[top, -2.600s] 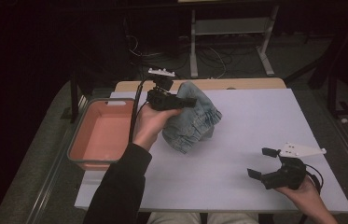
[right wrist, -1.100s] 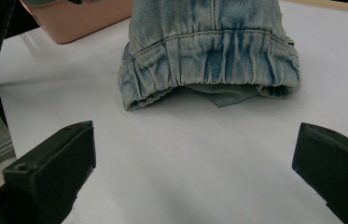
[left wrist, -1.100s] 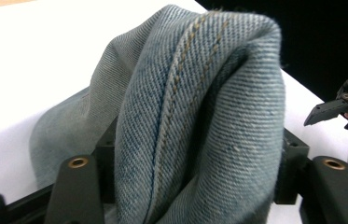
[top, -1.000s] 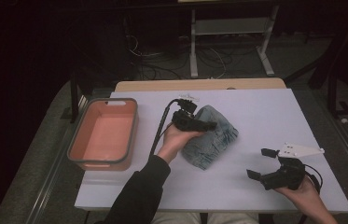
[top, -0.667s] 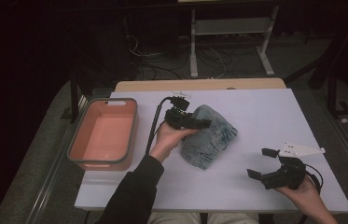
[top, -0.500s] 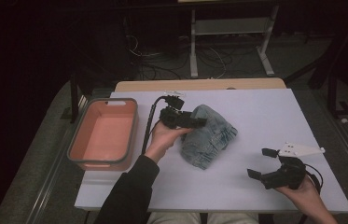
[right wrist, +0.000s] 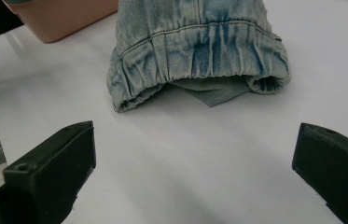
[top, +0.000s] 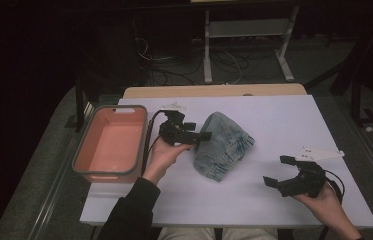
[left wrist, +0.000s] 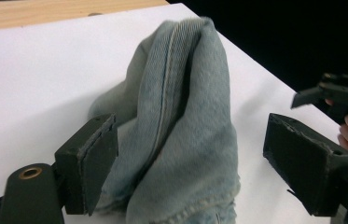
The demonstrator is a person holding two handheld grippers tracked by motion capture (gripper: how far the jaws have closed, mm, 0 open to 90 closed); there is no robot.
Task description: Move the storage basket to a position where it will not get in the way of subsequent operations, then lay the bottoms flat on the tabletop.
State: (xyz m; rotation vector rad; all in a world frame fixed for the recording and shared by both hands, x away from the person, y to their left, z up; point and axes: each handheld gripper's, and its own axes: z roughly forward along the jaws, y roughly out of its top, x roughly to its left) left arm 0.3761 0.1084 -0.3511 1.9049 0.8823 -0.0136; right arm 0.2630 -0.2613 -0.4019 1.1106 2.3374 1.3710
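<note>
both grippers stand open: left gripper (top: 194, 136) jaws, just opening, flank the denim garment (left wrist: 181, 140) unpressed; right gripper (top: 279, 172) idles well short. pink bin (top: 109, 145) unfilled; folding or binning seems left.

light: dim room — lit table (top: 284, 120) | focus: sharp | shadows: soft

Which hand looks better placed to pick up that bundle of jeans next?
Probably the left. The left gripper sits right at the denim bundle, its jaws just opened around the cloth without pressing it. The right gripper rests open on the table, well apart from it.
</note>
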